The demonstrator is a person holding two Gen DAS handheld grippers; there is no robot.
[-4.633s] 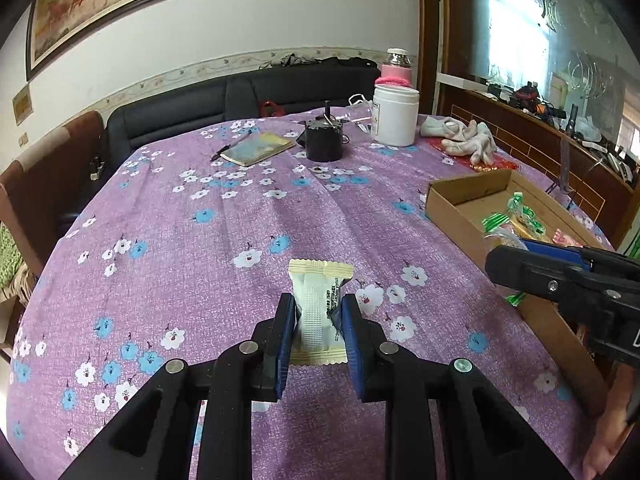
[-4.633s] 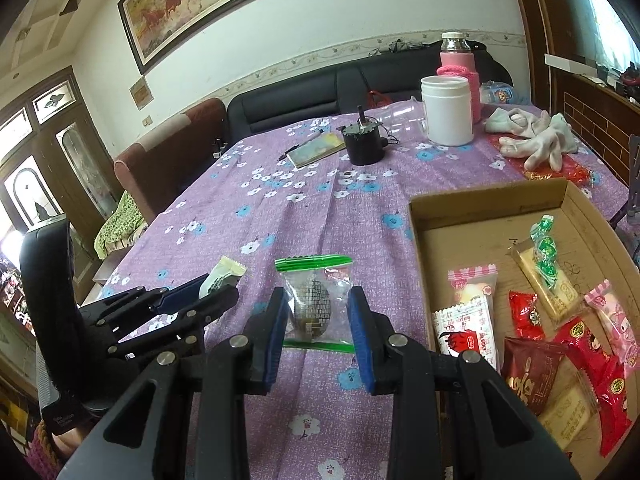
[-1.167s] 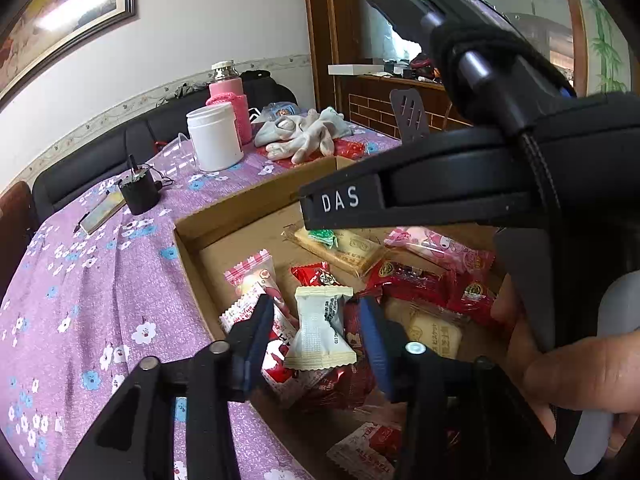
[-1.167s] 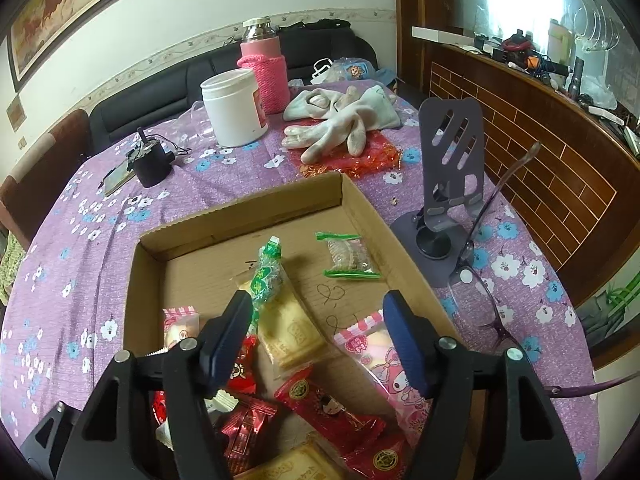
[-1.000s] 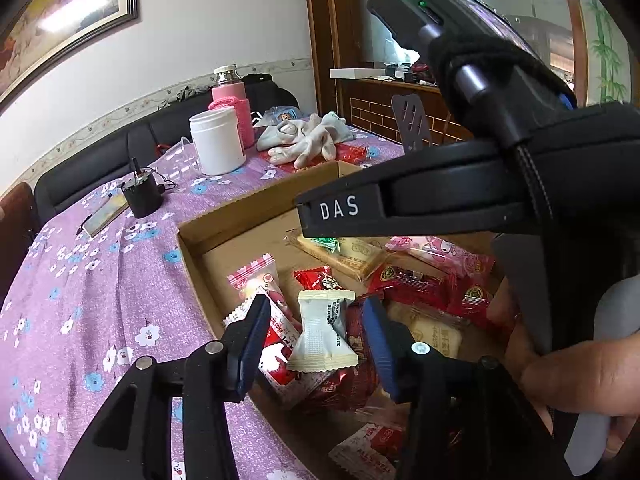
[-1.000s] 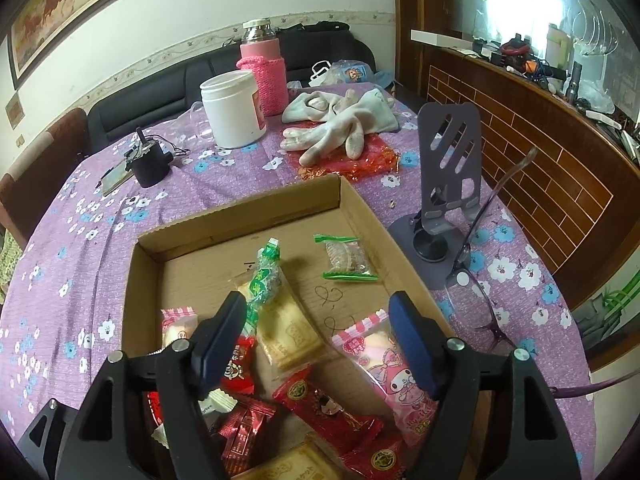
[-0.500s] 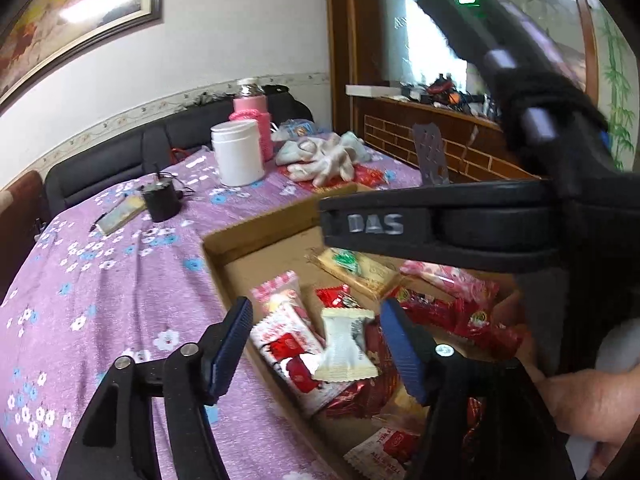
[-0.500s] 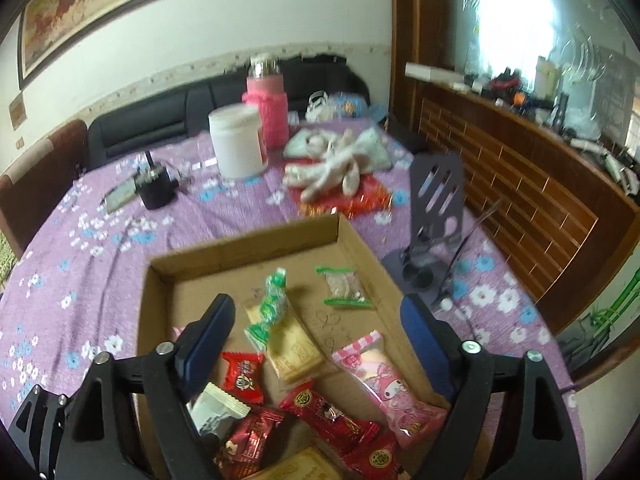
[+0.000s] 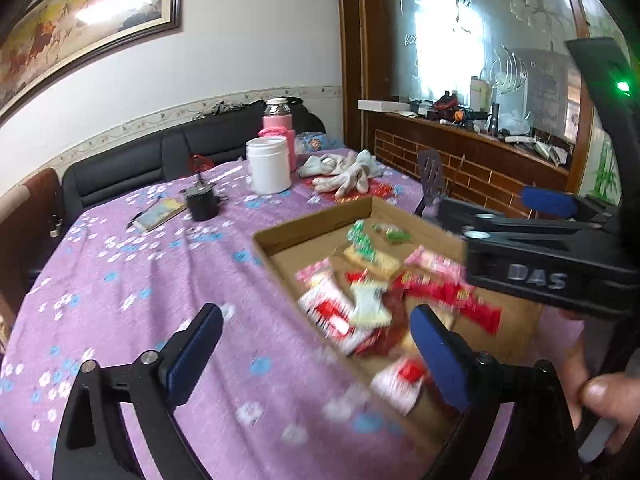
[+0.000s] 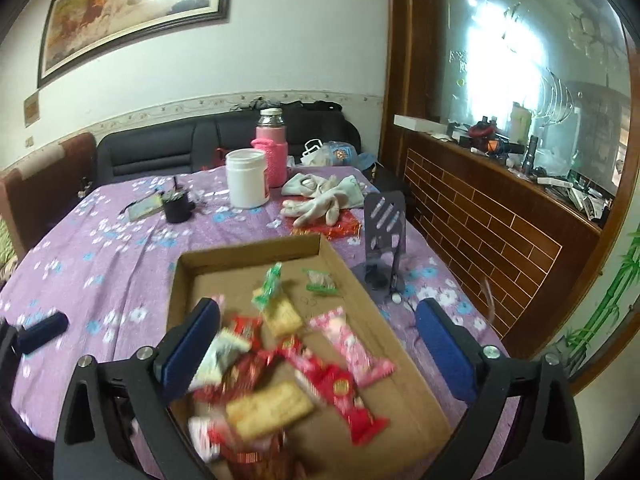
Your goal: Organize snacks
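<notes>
Two handheld grippers hang above a round table [image 10: 120, 248] draped in purple floral cloth, where a shallow cardboard box [image 10: 248, 254] holds a heap of wrapped snacks [image 10: 304, 364]. The left gripper [image 9: 316, 354] is spreading its blue-padded jaws wide, nothing between them, above the box's near left edge; a white packet [image 9: 370, 304] lies loose in the box among red wrappers. The right gripper [image 10: 318, 346] is likewise opening, empty, over the near end of the box, while a small green-edged bag [image 10: 320, 280] rests at the far right inside. Beyond the box stand a white jar [image 10: 246, 178] and pink-sleeved bottle [image 10: 272, 152], with pale gloves [image 10: 324, 196] to their right and a grey phone stand [image 10: 384, 236] right of the box.
</notes>
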